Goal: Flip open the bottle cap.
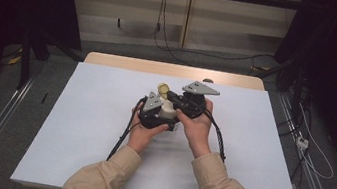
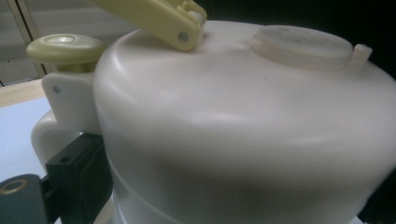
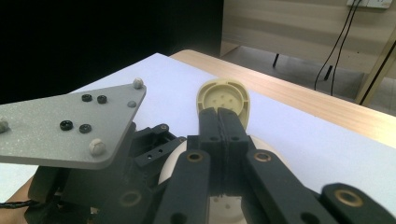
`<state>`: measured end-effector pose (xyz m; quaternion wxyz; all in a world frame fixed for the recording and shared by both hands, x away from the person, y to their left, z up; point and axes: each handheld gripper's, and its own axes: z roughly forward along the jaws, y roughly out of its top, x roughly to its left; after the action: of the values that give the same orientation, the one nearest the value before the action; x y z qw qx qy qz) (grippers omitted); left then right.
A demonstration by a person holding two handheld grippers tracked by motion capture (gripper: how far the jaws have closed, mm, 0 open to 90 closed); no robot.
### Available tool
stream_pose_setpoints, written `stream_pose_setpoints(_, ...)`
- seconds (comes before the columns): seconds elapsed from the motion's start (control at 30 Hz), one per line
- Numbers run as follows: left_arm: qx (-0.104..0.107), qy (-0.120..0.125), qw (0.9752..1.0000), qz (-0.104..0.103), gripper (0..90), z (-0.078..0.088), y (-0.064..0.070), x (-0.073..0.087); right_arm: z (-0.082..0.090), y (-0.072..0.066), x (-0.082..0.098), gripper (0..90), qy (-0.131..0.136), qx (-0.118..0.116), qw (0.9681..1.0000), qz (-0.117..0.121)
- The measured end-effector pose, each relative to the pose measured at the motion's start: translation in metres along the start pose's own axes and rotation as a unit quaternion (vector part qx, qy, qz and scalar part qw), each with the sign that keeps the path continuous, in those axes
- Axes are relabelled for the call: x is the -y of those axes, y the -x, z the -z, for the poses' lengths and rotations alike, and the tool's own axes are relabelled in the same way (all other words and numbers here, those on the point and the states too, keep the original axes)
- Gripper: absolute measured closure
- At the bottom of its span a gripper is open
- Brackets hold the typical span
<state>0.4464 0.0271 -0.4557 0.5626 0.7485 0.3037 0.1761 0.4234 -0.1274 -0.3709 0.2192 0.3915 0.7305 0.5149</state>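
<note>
A white plastic jug stands mid-table on the white sheet. Its pale yellow flip lid is raised upright. My left gripper has its jaws on either side of the jug body, shut on it; one black pad presses beside the handle. A yellow knob tops the handle and the lid arm rises from its hinge. My right gripper is shut, its tips in front of the lid's underside, empty; contact is unclear. In the high view the right gripper reaches in from the right.
A white sheet covers the table, with a wooden edge at the far side. Black cables trail back from both grippers toward the person. The left gripper's grey plate sits close beside the right jaws. Dark curtains flank the table.
</note>
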Motion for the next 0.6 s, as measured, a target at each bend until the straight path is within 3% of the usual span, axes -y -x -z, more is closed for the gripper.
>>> stream_pose_setpoints(0.2, 0.001, 0.000, 1.0000, 0.002, 5.4, 0.000, 0.000, 0.000, 0.004, 0.002, 0.000, 76.4, 0.006, 0.001, 0.9999, -0.011)
stream_pose_setpoints(0.3, 0.002, 0.001, 1.0000, 0.007, 5.2, 0.000, 0.000, 0.000, 0.009, 0.004, -0.001, 63.2, 0.013, 0.000, 0.9998, -0.018)
stream_pose_setpoints(0.47, 0.007, -0.004, 0.9999, 0.014, 4.5, 0.000, -0.002, 0.002, 0.017, 0.007, 0.000, 49.8, 0.023, -0.008, 0.9995, -0.018)
stream_pose_setpoints(0.6, 0.010, -0.031, 0.9994, 0.007, 2.2, 0.000, -0.002, 0.004, 0.021, 0.009, 0.005, 41.1, 0.023, -0.015, 0.9993, -0.026)
